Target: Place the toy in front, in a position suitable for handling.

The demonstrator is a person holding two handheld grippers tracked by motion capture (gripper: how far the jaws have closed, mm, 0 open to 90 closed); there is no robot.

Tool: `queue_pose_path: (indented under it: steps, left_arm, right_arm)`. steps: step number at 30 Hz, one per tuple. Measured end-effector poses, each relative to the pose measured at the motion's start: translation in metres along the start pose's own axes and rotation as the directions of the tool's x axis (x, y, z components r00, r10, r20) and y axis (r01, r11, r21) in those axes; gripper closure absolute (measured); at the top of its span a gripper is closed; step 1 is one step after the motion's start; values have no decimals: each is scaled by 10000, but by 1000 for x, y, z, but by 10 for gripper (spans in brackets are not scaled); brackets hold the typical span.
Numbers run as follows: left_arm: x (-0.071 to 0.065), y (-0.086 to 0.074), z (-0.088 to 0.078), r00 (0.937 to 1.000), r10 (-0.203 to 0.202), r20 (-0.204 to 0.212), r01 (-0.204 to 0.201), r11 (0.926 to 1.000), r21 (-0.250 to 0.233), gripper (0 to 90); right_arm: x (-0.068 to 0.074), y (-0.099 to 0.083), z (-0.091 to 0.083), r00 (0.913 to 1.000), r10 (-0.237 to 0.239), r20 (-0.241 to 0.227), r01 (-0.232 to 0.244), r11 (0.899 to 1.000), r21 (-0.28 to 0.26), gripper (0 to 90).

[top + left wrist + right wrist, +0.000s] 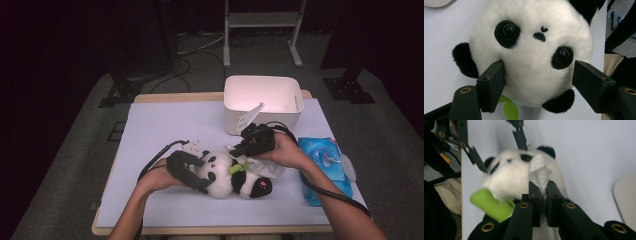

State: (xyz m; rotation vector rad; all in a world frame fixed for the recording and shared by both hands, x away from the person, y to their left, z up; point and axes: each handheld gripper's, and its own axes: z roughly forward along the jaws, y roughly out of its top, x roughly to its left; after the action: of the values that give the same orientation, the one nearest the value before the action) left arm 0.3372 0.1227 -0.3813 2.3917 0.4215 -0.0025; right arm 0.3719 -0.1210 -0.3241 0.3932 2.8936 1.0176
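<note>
A black-and-white panda plush lies on its back on the pale sheet, a green leaf at its neck. My left gripper is shut on the panda's head, one pad pressing into the white fur on each side below the eyes. My right gripper hovers just over the panda's chest, its jaws shut on a crumpled white wipe that sticks up between the fingertips. In the right gripper view the panda's face lies right behind the wipe, and the leaf is blurred at lower left.
A white bin stands at the back of the table, just behind my right hand. A blue pack of wet wipes lies at the right edge. Pale bare sheet stretches to the left and front.
</note>
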Motion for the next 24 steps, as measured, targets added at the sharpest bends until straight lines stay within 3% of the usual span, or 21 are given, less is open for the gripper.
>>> queue_pose_path:
  steps: [4, 8, 15, 24]
  left_arm:
    - [0, 0, 0, 10000, -6, 1, 6, 10000, -17, 264]
    - [0, 0, 0, 10000, -7, 2, 7, 10000, -1, 264]
    - [0, 0, 0, 10000, -55, -21, 55, 10000, -14, 265]
    - [1, 2, 0, 10000, 2, -70, -1, 9999, 152, 265]
  right_arm:
    - [3, 14, 1, 9997, -210, -105, 207, 9995, -231, 839]
    - [5, 17, 3, 9993, -373, -57, 372, 9993, -79, 838]
    - [1, -7, -2, 10000, -7, 47, 7, 10000, 81, 839]
    - [0, -38, -15, 9986, 519, 106, -517, 9986, -149, 839]
